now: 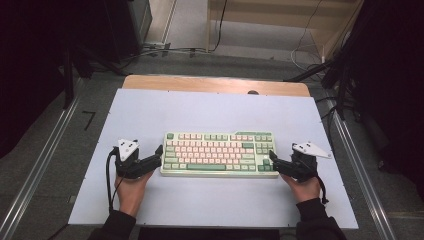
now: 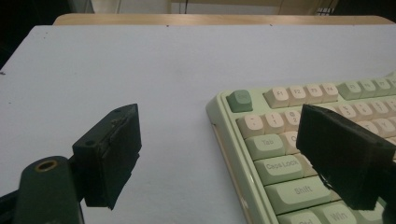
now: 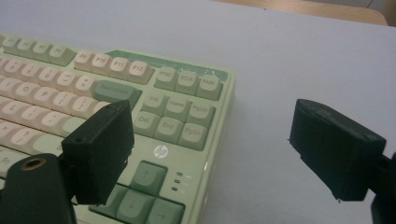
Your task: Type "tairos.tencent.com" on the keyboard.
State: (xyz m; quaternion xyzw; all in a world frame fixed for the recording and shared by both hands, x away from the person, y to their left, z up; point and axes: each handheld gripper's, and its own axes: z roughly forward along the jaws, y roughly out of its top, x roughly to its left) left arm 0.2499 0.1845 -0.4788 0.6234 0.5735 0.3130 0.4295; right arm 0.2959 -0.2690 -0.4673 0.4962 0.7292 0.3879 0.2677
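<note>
The keyboard (image 1: 220,154), a pale green board with cream and green keys, lay flat near the middle of the white table mat (image 1: 210,112), its long axis running from the person's left to right, square to the near edge of the mat. It rested on the mat alone, with bare surface on every side.

At its two short ends stood the two grippers, one to each end. The left gripper (image 1: 159,152) came in at the left end, and its jaws were spread wide: in the left gripper view one jaw hung over the bare mat (image 2: 140,93) while the other hung above the Tab and Caps Lock keys of the keyboard (image 2: 280,154), so that the board's left edge lay between them. The right gripper (image 1: 272,156) mirrored it at the right end, its jaws likewise parted and holding nothing; in the right gripper view one jaw stood above the arrow and navigation keys of the keyboard (image 3: 187,116) and the other over the mat (image 3: 280,70) beyond the board's right edge.

Neither gripper looked nearer than the other; each sat just at its own end, and whether any jaw touched the case could not be told. Judging from this, the coming move turned on that symmetry: the long axis ran straight from one gripper to the other, so the board would likely be taken by both ends at once.
</note>
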